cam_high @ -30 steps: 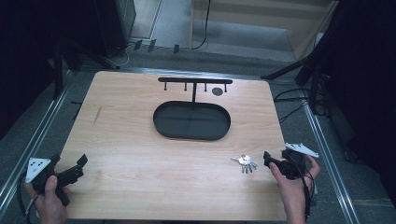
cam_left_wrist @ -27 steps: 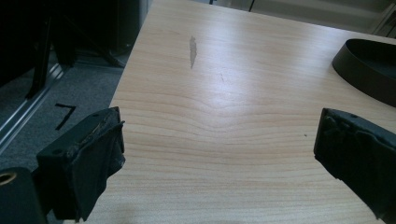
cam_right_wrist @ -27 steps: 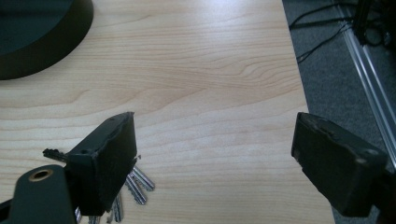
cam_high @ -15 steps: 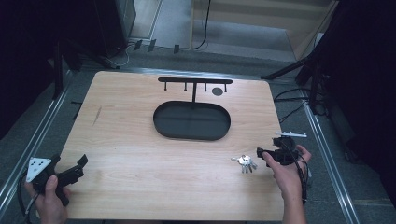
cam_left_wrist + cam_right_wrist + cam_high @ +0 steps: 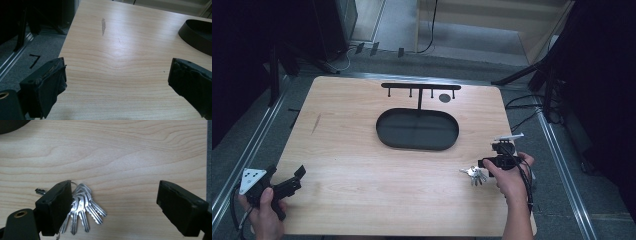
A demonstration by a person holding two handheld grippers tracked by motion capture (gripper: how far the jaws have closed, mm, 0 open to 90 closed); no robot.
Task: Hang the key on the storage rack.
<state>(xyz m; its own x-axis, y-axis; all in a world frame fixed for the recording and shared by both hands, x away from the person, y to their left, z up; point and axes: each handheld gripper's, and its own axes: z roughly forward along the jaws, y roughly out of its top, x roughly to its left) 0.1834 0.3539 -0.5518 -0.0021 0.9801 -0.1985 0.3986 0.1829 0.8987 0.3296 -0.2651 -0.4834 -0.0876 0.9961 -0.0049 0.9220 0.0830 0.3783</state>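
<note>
On the wooden table (image 5: 362,165), with the black oval tray (image 5: 417,129) at centre, the idle left gripper (image 5: 117,82) and the right gripper (image 5: 111,207) gape wide, the latter seemingly lining up on the keys (image 5: 82,207) at lower right, needing centring before closing.

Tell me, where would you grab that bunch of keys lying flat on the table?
Probably at the bunched heads by the ring, coming straight down from above. The keys lie flat on the table, blades fanned apart and thin, so the stacked heads likely give the open right gripper the thickest part to pinch.
</note>
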